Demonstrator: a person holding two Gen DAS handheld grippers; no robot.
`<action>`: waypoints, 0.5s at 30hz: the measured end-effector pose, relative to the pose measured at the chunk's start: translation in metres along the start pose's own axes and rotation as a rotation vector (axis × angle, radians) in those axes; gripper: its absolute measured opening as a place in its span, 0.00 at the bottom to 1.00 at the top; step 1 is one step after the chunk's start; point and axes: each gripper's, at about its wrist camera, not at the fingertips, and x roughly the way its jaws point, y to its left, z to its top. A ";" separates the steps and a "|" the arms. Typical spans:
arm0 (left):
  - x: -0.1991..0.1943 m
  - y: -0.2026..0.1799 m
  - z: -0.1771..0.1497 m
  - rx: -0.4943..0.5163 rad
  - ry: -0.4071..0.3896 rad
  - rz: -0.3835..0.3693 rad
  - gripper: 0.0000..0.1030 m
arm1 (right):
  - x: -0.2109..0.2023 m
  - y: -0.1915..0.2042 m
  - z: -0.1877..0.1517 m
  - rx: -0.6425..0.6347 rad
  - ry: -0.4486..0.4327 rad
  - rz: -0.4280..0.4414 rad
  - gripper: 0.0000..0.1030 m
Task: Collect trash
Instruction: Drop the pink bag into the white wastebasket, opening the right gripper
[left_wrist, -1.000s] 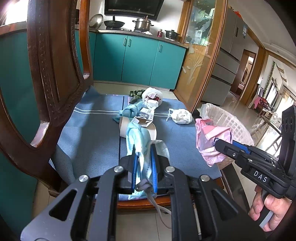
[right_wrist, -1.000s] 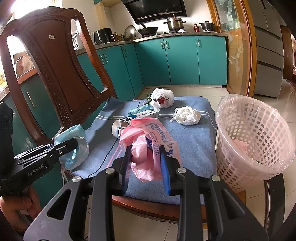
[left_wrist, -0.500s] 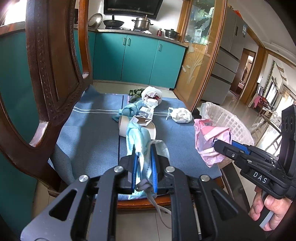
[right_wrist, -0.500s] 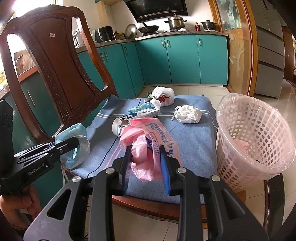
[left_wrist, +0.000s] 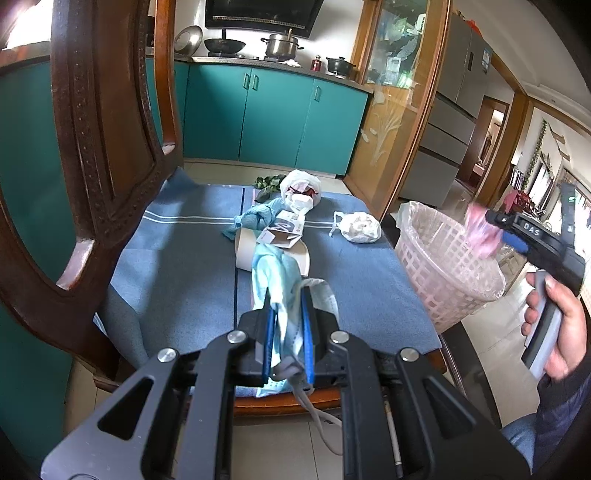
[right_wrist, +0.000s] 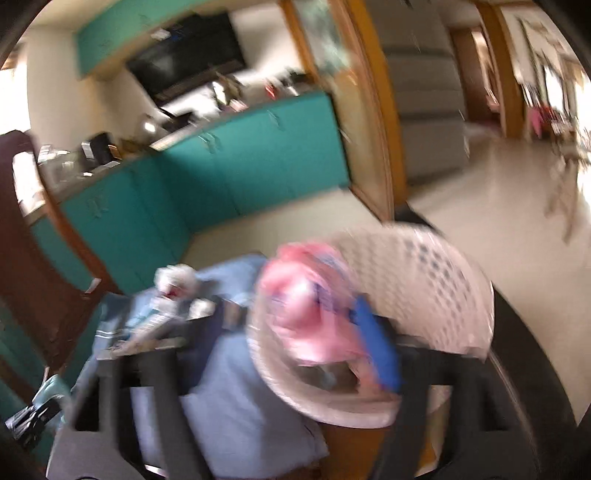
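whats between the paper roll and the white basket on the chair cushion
Only bare blue cushion lies between the paper roll and the white basket, in the left wrist view.

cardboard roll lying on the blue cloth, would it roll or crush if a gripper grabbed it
The cardboard roll lies on its side, so a nudge would probably roll it. It looks hollow, likely light and crushable. The face mask and paper card draped over it may slide off.

Left claw (left_wrist: 286, 317) clamped; right claw (right_wrist: 291, 325) (blurred) opening.
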 end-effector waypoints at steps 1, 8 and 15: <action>0.001 -0.001 -0.001 0.003 0.002 -0.005 0.14 | 0.000 -0.008 0.000 0.042 0.008 -0.006 0.73; 0.007 -0.014 -0.006 0.042 0.023 -0.026 0.14 | -0.056 -0.036 0.002 0.223 -0.194 0.032 0.95; 0.035 -0.088 0.014 0.097 0.069 -0.163 0.14 | -0.063 -0.058 0.005 0.343 -0.255 -0.011 0.95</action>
